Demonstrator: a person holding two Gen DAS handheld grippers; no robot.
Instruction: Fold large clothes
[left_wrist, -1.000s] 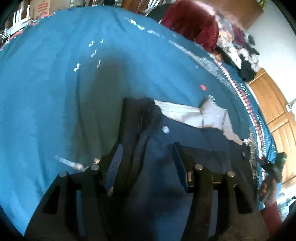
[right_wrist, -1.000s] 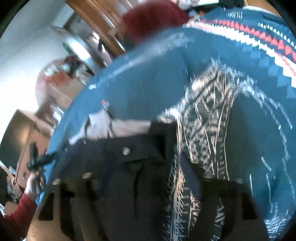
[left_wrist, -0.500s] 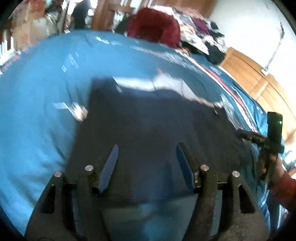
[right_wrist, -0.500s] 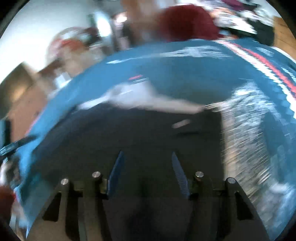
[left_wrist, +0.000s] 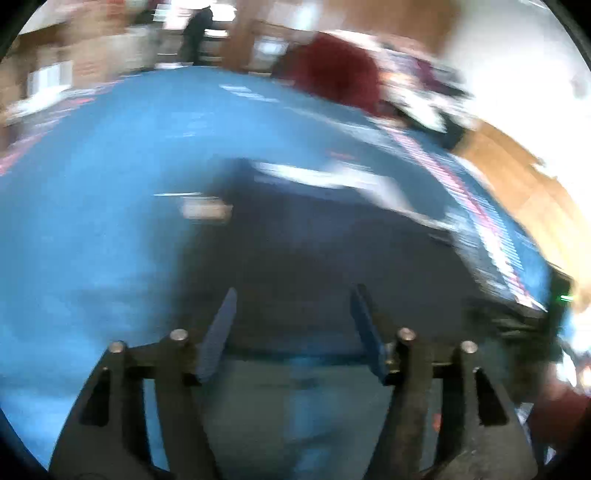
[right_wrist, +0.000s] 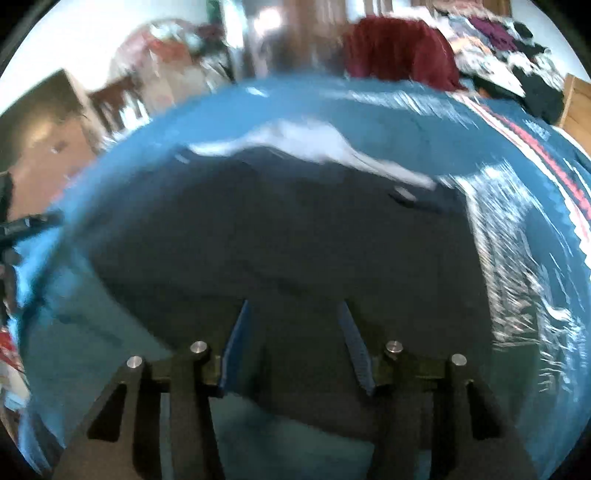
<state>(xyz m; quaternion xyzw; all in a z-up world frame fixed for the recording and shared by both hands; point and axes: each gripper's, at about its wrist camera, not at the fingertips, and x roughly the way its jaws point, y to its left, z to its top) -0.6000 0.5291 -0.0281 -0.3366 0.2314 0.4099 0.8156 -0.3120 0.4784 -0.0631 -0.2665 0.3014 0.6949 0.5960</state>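
Dark navy trousers (left_wrist: 314, 251) lie spread flat on a blue bedspread (left_wrist: 92, 184), with the pale waistband lining (left_wrist: 325, 177) at the far end. My left gripper (left_wrist: 293, 290) hovers open over the near edge of the trousers with nothing pinched. In the right wrist view the same trousers (right_wrist: 277, 229) fill the middle, lining (right_wrist: 306, 136) at the far end. My right gripper (right_wrist: 293, 304) is above the near hem. Its jaws are closing, and the pads do not press the cloth lying under them. Both views are motion-blurred.
A dark red garment (right_wrist: 399, 48) and a pile of mixed clothes (right_wrist: 498, 55) sit beyond the bed's far edge. A white-patterned part of the bedspread (right_wrist: 517, 258) runs right of the trousers. Wooden furniture (left_wrist: 517, 177) stands to the right.
Both grippers have drawn back from the waistband end to the near edge. The trousers, bunched around the left fingers before, now lie flat. The right jaws have narrowed.
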